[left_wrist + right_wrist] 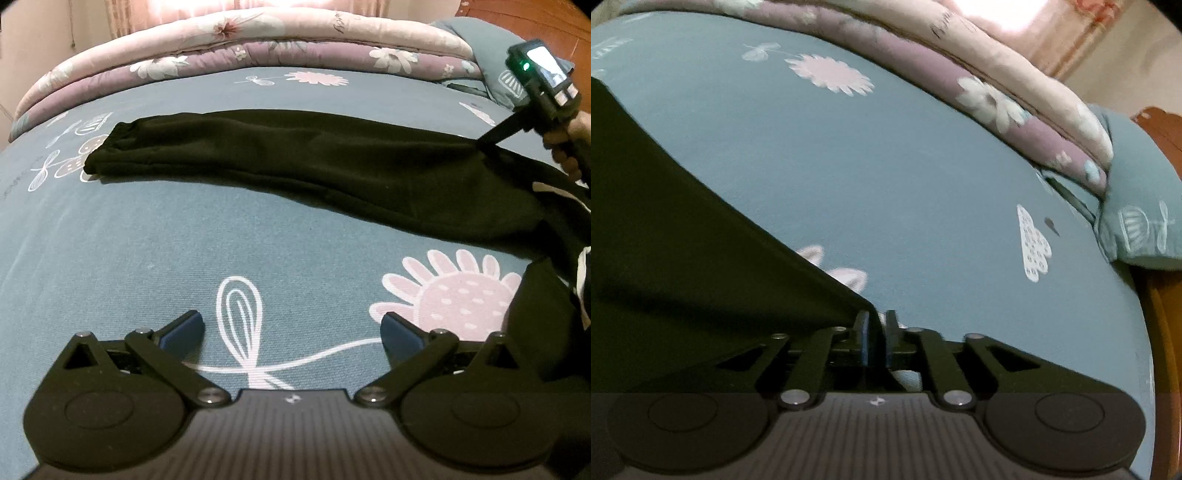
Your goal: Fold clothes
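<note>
From my left claw's camera, my left claw sits at the bottom of the frame with its two blue-padded fingers spread wide, holding nothing, above the blue-grey bedsheet and its printed pink flower. The black trousers lie flat across the middle of the frame, cuffed end at the upper left, running to the right edge where more black cloth bunches up. At the upper right my right claw touches the trousers' upper edge, with my hand around its handle. A folded flowered quilt lies along the top of the frame.

From my right claw's camera, my right claw is at the lower middle, fingers pressed together and pinching a corner of the trousers, which rise as a dark taut sheet filling the left side. The bedsheet fills the centre; the quilt crosses the upper right, with a pillow at the right edge.
</note>
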A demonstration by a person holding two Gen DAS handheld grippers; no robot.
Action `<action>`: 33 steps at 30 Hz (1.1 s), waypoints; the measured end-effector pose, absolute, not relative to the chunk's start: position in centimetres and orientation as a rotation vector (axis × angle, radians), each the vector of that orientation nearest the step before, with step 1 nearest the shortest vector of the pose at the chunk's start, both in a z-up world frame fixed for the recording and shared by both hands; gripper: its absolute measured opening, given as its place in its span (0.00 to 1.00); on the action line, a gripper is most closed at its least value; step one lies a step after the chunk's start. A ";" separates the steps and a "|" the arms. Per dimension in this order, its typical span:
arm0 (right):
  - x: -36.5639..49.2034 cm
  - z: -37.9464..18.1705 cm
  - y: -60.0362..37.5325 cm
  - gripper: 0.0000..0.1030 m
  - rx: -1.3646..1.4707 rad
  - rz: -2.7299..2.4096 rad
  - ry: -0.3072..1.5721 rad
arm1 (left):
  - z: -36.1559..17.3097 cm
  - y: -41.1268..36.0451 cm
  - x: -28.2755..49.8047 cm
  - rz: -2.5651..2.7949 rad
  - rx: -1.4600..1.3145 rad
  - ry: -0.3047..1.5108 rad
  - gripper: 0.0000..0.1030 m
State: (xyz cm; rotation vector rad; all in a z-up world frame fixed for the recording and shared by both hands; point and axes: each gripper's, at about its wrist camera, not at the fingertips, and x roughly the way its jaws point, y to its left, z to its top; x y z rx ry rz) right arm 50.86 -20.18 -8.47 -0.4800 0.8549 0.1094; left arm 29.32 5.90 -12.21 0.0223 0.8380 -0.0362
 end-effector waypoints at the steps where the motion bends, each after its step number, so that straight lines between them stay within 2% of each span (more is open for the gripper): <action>1: 50.6 -7.9 -20.1 0.33 -0.473 0.121 0.845 | -12.2 5.9 29.3 -0.037 0.023 0.839 0.99; 2: 50.4 -6.9 -20.2 0.40 -0.456 0.128 0.830 | -12.2 5.9 29.3 -0.038 0.022 0.840 0.99; 5: 48.8 -3.8 -21.6 0.43 -0.431 0.131 0.792 | -12.1 6.0 29.3 -0.037 0.018 0.844 0.99; 6: 48.2 -2.9 -22.3 0.49 -0.430 0.121 0.784 | -12.0 6.1 29.3 -0.036 0.016 0.845 0.99; 8: 47.0 -1.4 -24.0 0.55 -0.433 0.097 0.784 | -12.0 6.1 29.3 -0.036 0.013 0.846 0.99; 13: 44.0 -1.2 -28.5 0.55 -0.486 0.007 0.840 | -12.2 6.0 29.3 -0.031 0.024 0.841 0.99; 20: 41.0 -3.8 -35.2 0.55 -0.402 -0.141 0.937 | -12.3 5.9 29.3 -0.028 0.027 0.835 0.99; 29: 44.3 -8.8 -37.7 0.55 -0.383 -0.036 0.975 | -12.5 6.1 29.4 -0.030 0.034 0.820 0.99; 33: 44.3 -9.0 -38.5 0.54 -0.340 0.015 0.971 | -12.5 6.2 29.4 -0.033 0.035 0.820 0.99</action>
